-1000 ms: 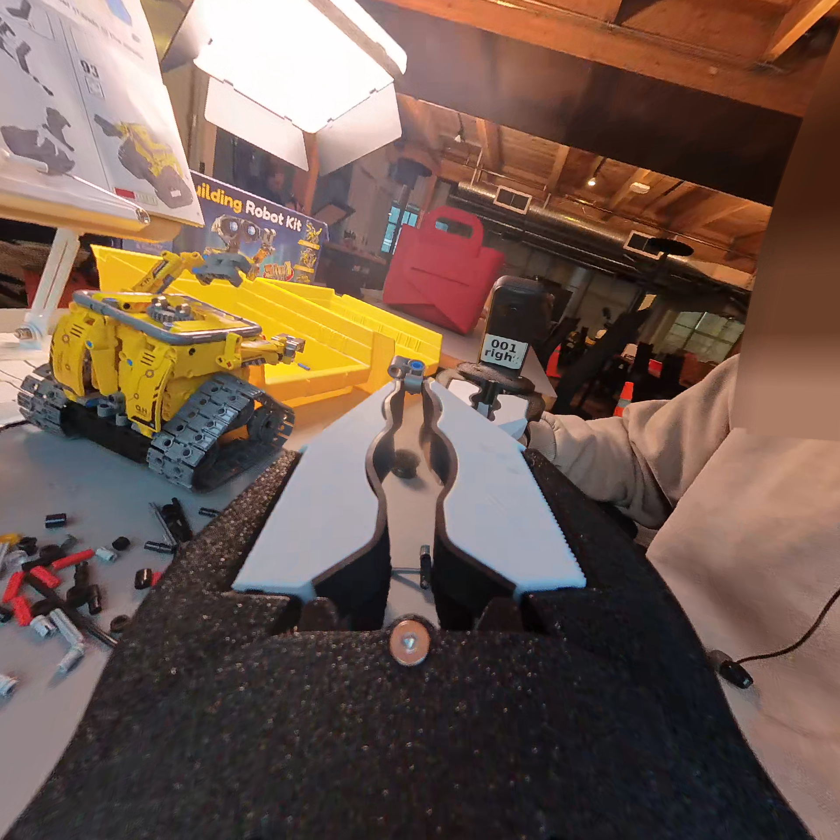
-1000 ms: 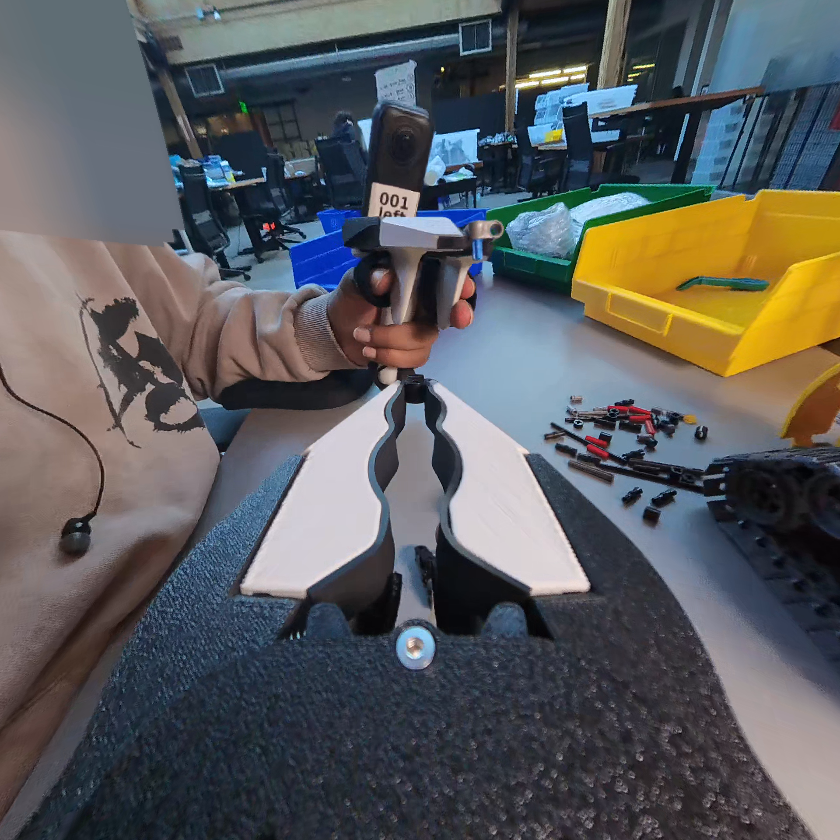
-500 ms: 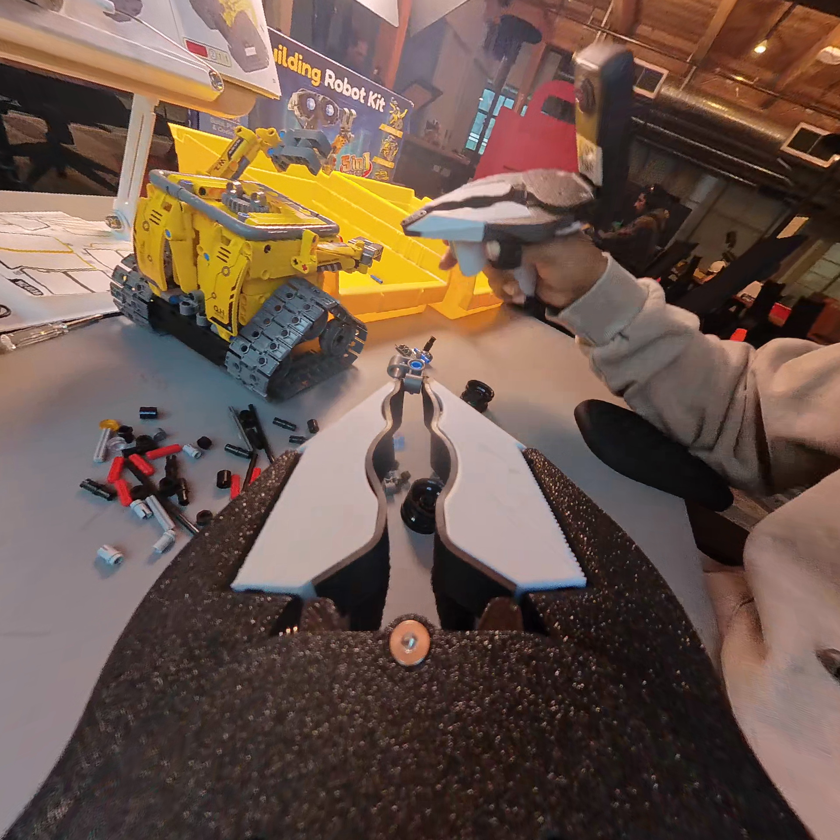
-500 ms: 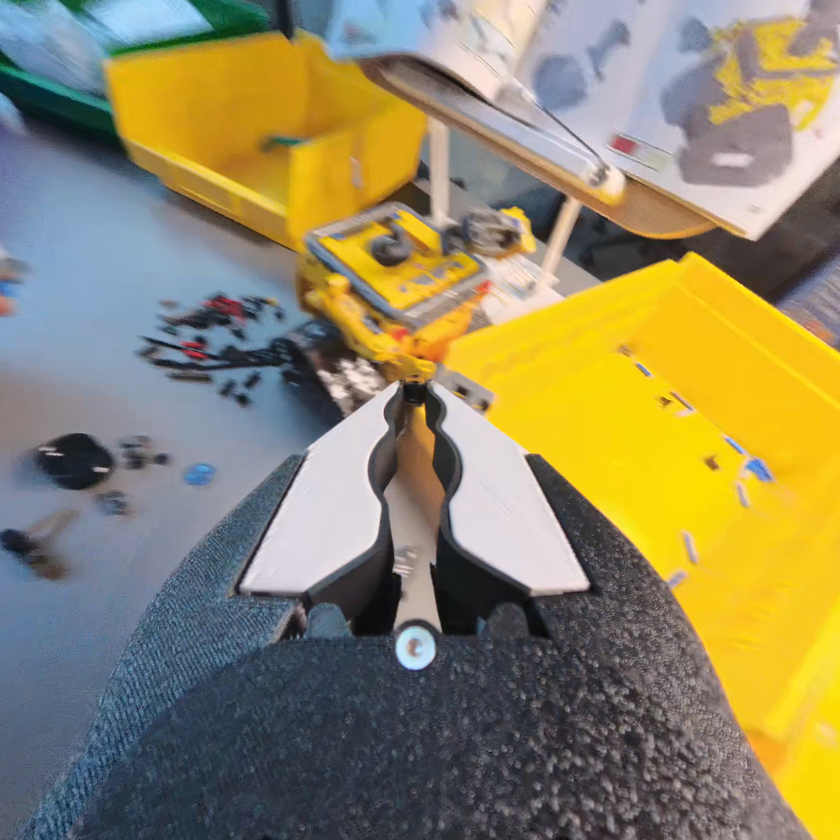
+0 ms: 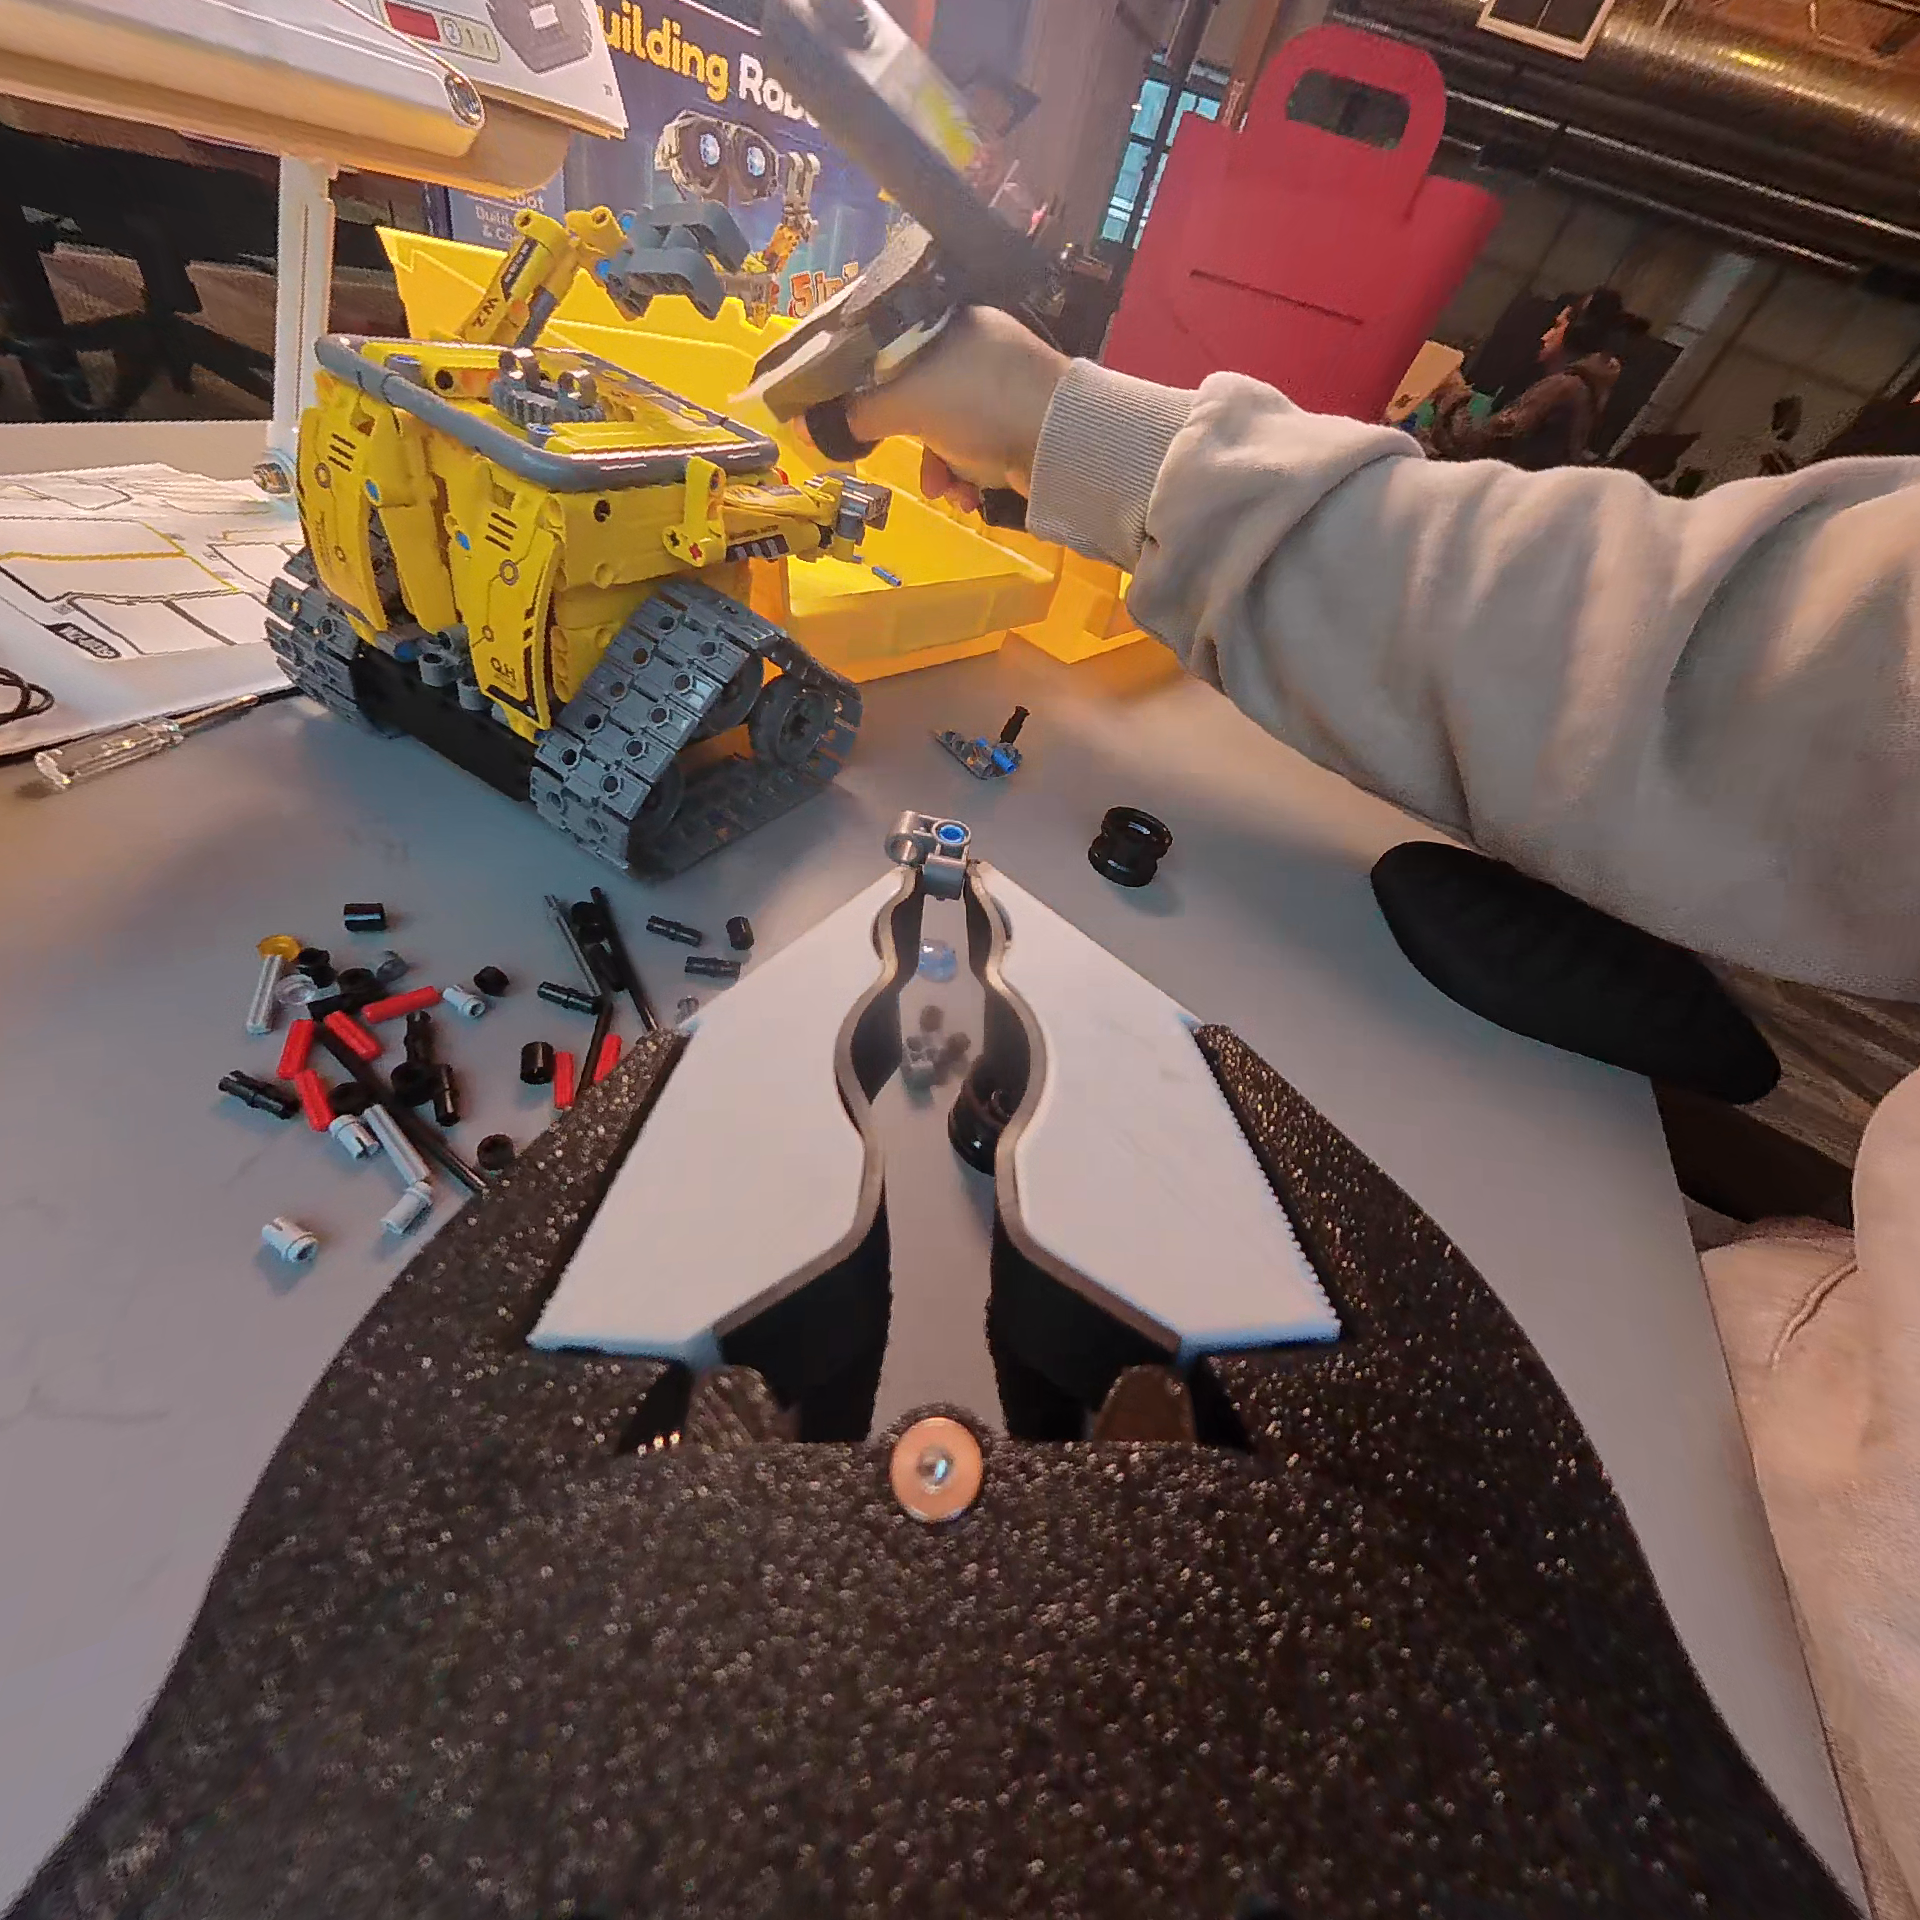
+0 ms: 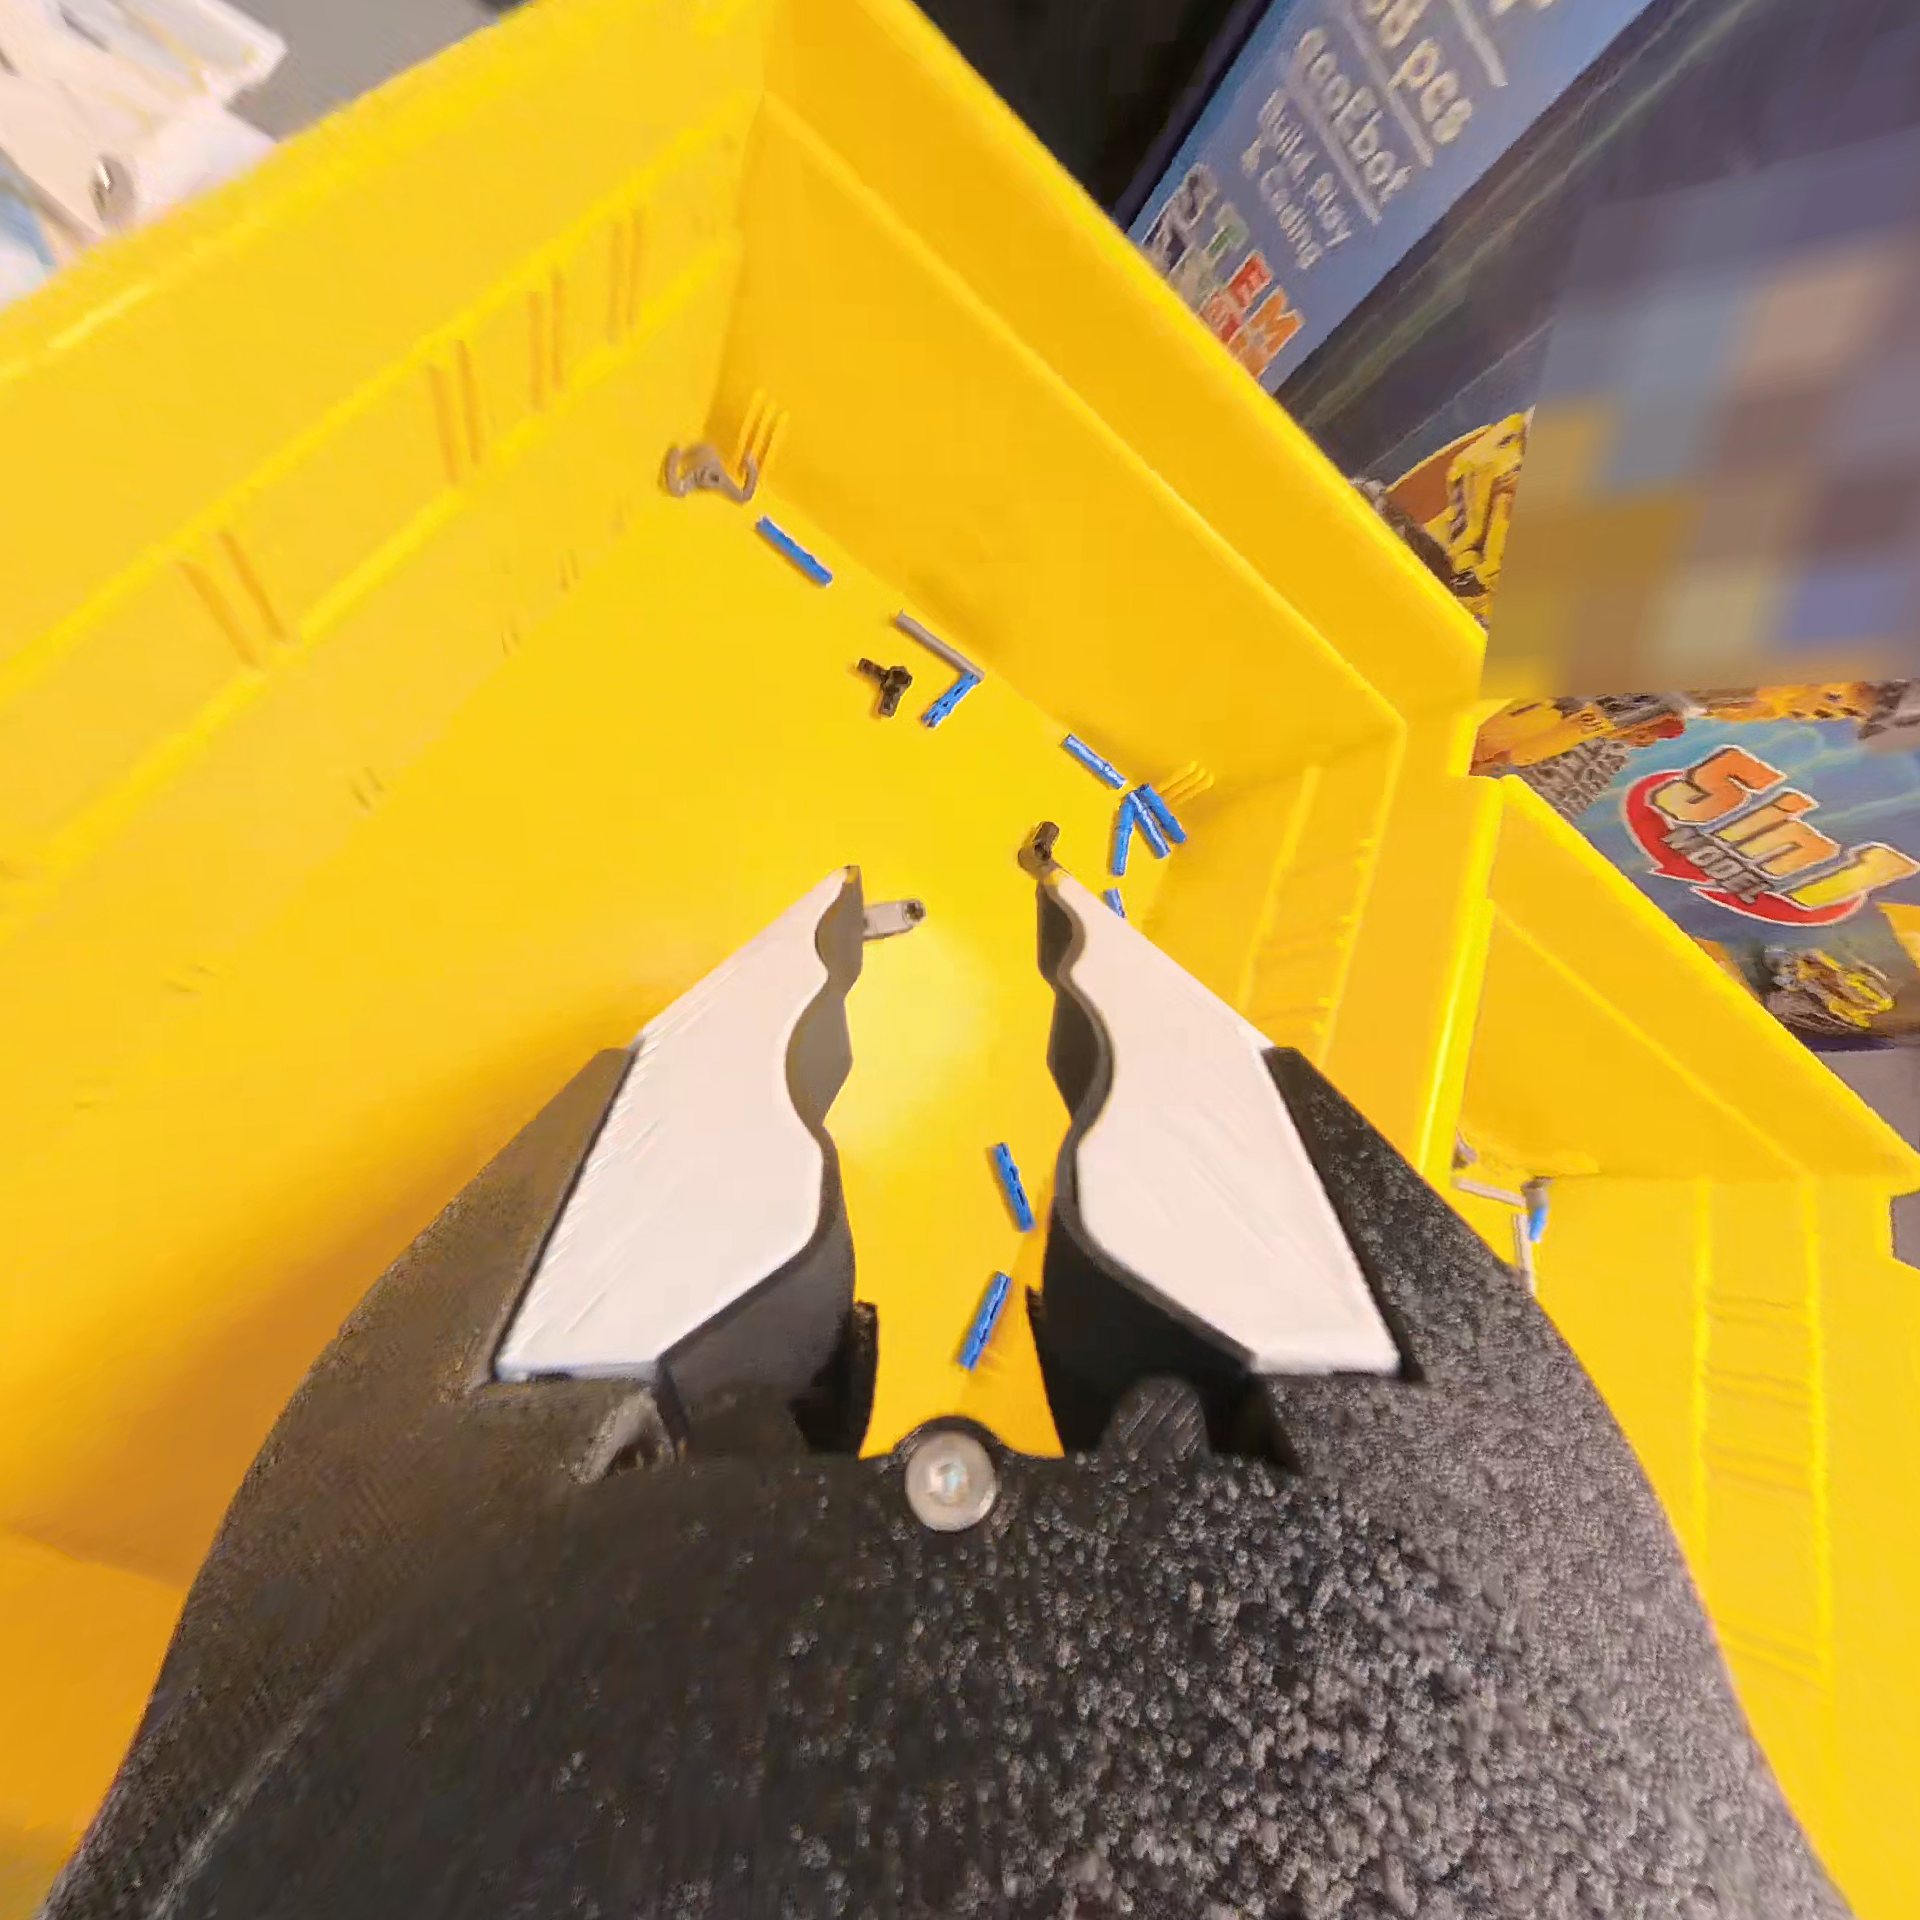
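My left gripper (image 5: 940, 883) is shut on a small grey connector with a blue pin (image 5: 932, 844) and holds it low over the grey table (image 5: 1195, 1039). A yellow tracked robot model (image 5: 540, 540) stands ahead to the left. My right gripper (image 6: 948, 883) is open and empty, pointing down into a yellow bin (image 6: 416, 727). A small grey piece (image 6: 896, 914) lies by its left fingertip and a black piece (image 6: 1039, 840) by its right. Several blue pins (image 6: 795, 551) lie on the bin floor. The left wrist view shows the right gripper (image 5: 790, 374) in a hand over the bin (image 5: 914, 613).
Loose black, red and grey pins (image 5: 395, 1039) lie left of my left gripper. A black wheel (image 5: 1129, 844) and a small grey-blue piece (image 5: 982, 750) lie ahead. A screwdriver (image 5: 104, 750), instruction sheets (image 5: 125, 582), a kit box (image 5: 717, 125) and a red bag (image 5: 1299, 208) stand behind. The left gripper's tips are roughly 40 centimeters from the right gripper's. The black piece (image 6: 1039, 840) is about 9 centimeters from my right fingertips.
My right gripper has swung away from the left gripper to above the yellow bin and opened. My left gripper has tilted down toward the table, still shut on the grey connector.
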### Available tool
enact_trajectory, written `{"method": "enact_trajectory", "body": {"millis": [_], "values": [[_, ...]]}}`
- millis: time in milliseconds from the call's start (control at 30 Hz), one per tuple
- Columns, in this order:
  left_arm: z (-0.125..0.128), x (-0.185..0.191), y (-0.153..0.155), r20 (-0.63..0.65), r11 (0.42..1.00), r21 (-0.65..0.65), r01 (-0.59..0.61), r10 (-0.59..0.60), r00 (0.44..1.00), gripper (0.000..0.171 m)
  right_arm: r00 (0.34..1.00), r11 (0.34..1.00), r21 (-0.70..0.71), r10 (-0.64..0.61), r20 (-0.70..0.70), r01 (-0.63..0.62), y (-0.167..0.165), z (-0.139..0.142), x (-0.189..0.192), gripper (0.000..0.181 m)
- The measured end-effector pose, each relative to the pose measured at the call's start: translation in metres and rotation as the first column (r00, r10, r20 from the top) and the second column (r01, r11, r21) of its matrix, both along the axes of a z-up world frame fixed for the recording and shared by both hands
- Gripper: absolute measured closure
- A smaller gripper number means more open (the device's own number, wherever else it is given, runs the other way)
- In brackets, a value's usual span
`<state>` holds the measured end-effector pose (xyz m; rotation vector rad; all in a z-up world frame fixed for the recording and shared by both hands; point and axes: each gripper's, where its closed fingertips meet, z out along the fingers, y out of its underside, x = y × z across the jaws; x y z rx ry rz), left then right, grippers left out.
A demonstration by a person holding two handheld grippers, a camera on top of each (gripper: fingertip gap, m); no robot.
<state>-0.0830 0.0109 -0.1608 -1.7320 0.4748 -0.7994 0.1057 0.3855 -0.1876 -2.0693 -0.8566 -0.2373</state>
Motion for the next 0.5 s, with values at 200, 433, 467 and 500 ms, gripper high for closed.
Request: {"method": "enact_trajectory", "body": {"millis": [200,433,467,500], "values": [[-0.003,0.006,-0.002,-0.015,1.0,0.0,0.023,-0.023,1.0,0.164,0.956,0.973,0.228,0.107,-0.272,-0.044,-0.051,0.063,-0.009,0.143],[0.002,0.026,-0.013,-0.001,0.992,0.043,0.12,-0.12,0.993,0.164,0.677,0.874,0.203,0.473,-0.564,-0.442,-0.226,0.082,-0.091,0.148],[0.003,0.029,-0.016,-0.005,0.989,0.052,0.141,-0.14,0.99,0.164,0.612,0.836,0.186,0.512,-0.603,-0.516,-0.253,0.078,-0.102,0.148],[0.003,0.033,-0.019,-0.011,0.985,0.063,0.161,-0.161,0.987,0.164,0.54,0.789,0.186,0.551,-0.637,-0.585,-0.279,0.075,-0.113,0.148]]}}
